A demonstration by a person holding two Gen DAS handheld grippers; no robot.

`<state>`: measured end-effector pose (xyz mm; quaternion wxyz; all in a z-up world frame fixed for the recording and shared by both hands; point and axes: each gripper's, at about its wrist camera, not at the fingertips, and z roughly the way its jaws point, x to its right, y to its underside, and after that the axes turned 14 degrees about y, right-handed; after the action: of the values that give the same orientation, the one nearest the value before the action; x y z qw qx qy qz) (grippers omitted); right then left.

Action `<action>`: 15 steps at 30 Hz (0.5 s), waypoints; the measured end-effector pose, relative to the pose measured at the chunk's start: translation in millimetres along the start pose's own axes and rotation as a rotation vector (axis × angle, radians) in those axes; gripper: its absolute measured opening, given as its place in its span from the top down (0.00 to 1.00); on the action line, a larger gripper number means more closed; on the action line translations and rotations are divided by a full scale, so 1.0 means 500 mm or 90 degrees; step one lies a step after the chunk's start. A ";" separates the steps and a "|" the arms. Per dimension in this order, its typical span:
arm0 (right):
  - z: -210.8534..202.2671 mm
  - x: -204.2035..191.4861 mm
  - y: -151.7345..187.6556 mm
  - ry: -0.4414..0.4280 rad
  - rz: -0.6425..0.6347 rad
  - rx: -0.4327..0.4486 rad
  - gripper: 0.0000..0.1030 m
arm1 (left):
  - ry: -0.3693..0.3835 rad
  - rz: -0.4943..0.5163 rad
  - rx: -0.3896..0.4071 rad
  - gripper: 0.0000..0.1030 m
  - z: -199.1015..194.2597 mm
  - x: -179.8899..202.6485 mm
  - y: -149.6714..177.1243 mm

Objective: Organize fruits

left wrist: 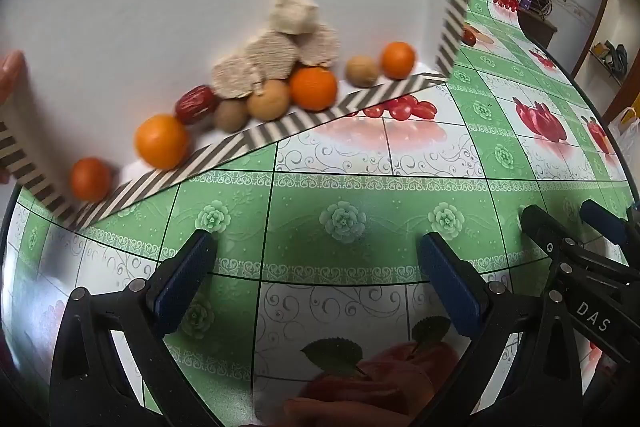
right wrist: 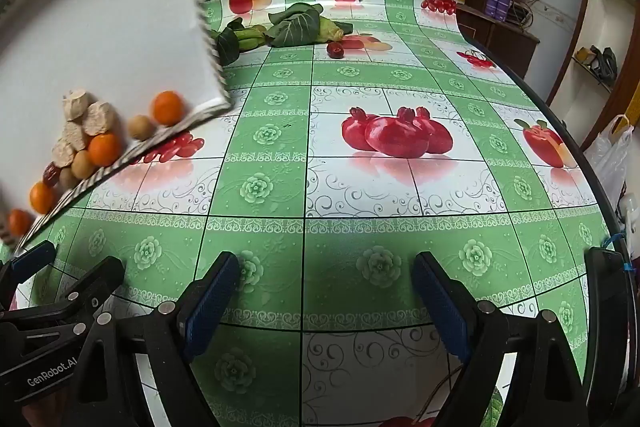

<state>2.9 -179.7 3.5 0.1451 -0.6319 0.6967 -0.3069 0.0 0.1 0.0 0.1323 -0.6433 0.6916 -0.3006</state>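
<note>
A white tray with a striped rim point(left wrist: 280, 129) is tipped up, its low edge on the green fruit-print tablecloth point(left wrist: 344, 195). Fruit has gathered along that low rim: three oranges point(left wrist: 162, 141), brown round fruits point(left wrist: 268, 99), a red date point(left wrist: 197, 104) and a pile of pale round cakes point(left wrist: 272, 55). A hand point(left wrist: 10, 71) holds the tray's left edge. My left gripper point(left wrist: 316, 247) hangs open over bare cloth in front of the tray, nothing between its fingers. My right gripper point(right wrist: 324, 267) is open too, to its right. The tray point(right wrist: 100, 27) fills the right wrist view's left side.
Leafy greens point(right wrist: 296, 23) and a small dark red fruit point(right wrist: 335, 49) lie on the far part of the table. A dark upright object point(right wrist: 608, 287) stands at the table's right edge, a plastic bag point(right wrist: 612, 155) beyond it. Wooden furniture lines the right wall.
</note>
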 end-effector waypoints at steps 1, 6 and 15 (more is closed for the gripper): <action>0.000 0.000 0.000 0.000 0.000 0.000 0.14 | 0.000 0.000 0.000 0.00 0.000 0.000 0.000; 0.000 -0.001 0.000 0.000 0.000 0.000 0.14 | -0.001 0.001 0.000 0.00 0.000 0.000 0.000; 0.000 -0.001 0.000 0.000 0.000 -0.001 0.14 | -0.001 0.001 0.000 0.00 -0.003 0.001 -0.001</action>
<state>3.0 -179.1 3.2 0.1448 -0.6323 0.6967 -0.3062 -0.5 -0.1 1.4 0.1331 -0.6430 0.6920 -0.3001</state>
